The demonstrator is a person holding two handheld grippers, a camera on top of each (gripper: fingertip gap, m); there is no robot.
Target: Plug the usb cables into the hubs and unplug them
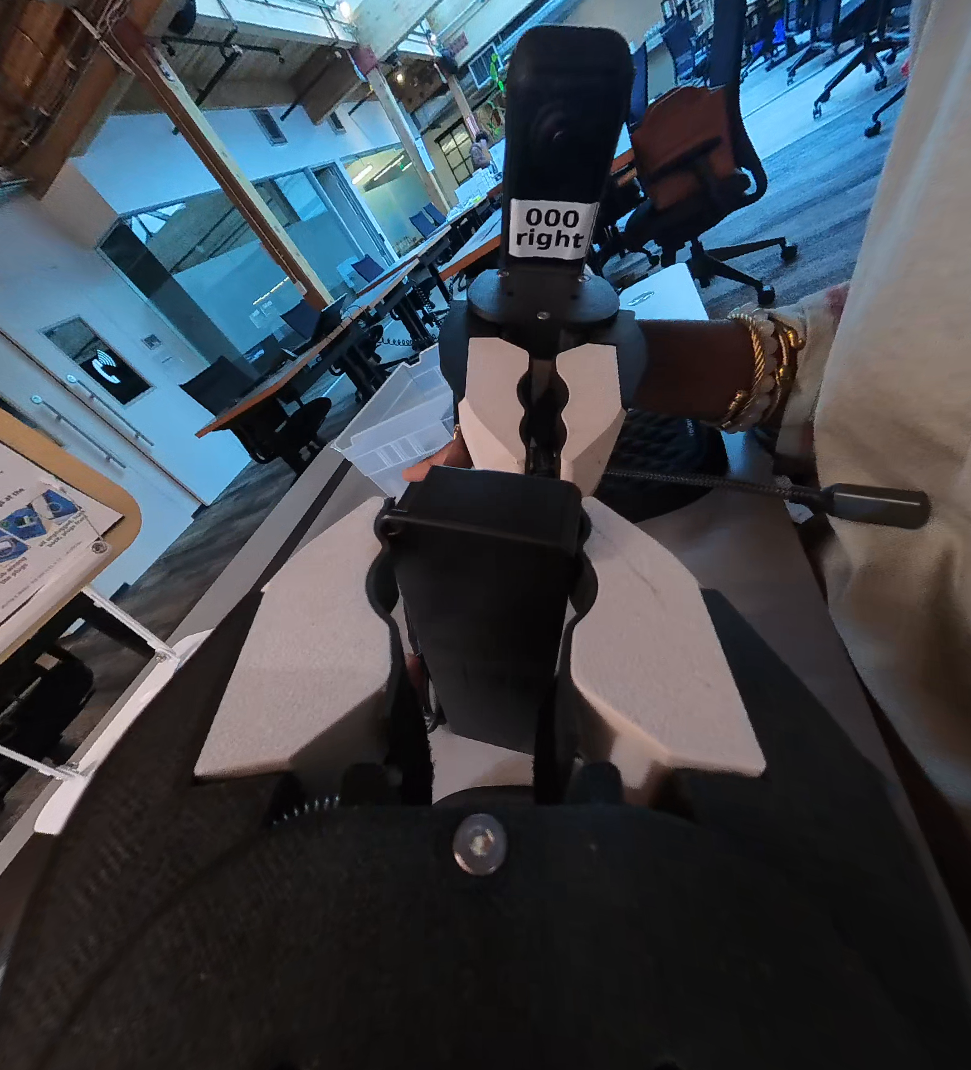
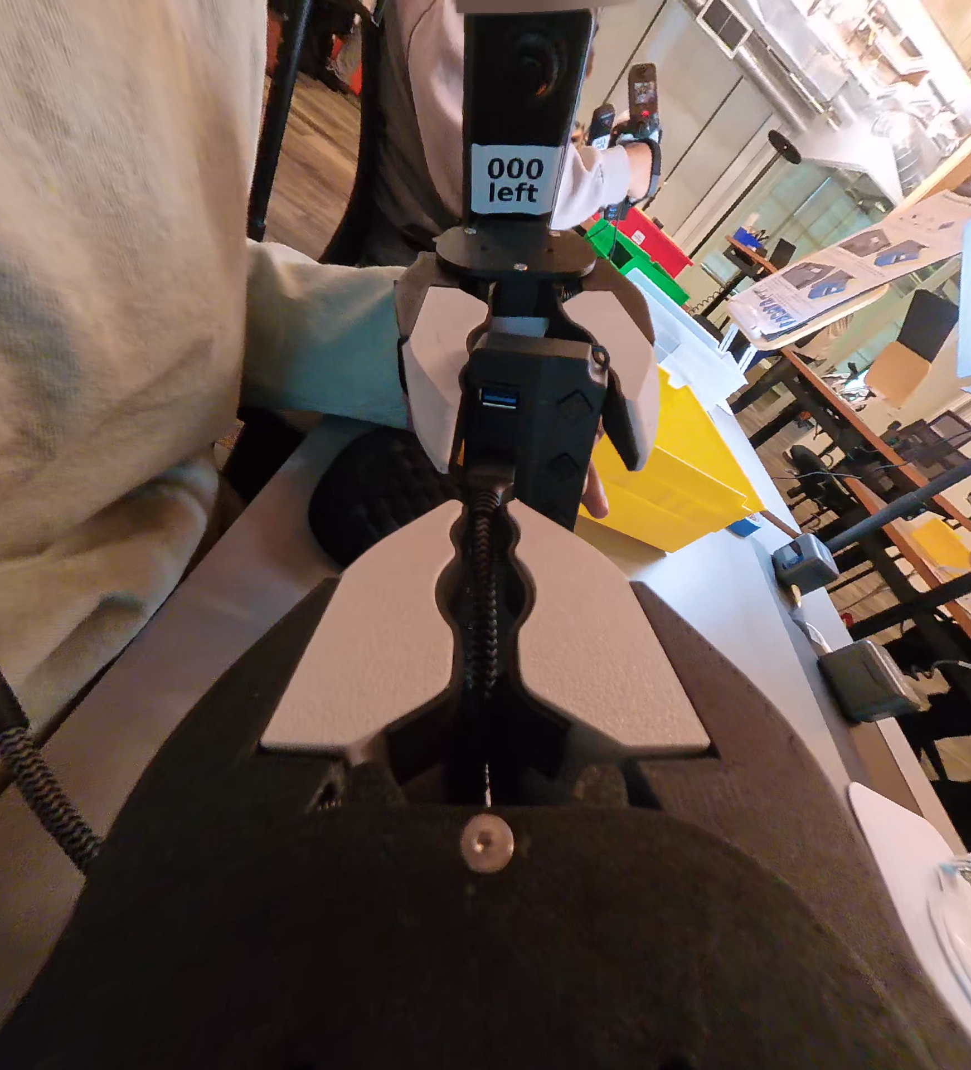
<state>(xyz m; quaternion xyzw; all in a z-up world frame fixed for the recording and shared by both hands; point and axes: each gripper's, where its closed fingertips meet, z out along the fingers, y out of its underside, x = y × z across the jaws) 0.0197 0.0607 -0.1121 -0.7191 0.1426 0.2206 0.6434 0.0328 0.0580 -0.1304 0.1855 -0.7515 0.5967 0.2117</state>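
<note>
My left gripper [image 1: 483, 509] is shut on a black USB hub [image 1: 486, 608] and holds it above the white table [image 1: 732, 556]. In the right wrist view the hub [image 2: 547, 417] faces me with a blue port [image 2: 497, 398] in the left gripper [image 2: 535, 463]. My right gripper [image 2: 486, 515] is shut on a black braided USB cable [image 2: 483, 608]. Its plug [image 2: 489, 477] meets the hub's face just below the blue port. The right gripper [image 1: 541, 457] faces the left one. The cable's free end [image 1: 877, 506] hangs to the right.
A yellow bin [image 2: 674, 463] and a clear plastic bin [image 1: 402, 417] stand behind the grippers. Two grey hubs [image 2: 804, 561] [image 2: 865, 683] lie near the table's right edge. A black mesh pad [image 2: 367, 498] lies below. A person's cream sleeve [image 2: 95, 289] is close by. Left and right tips are no more than a few centimetres apart.
</note>
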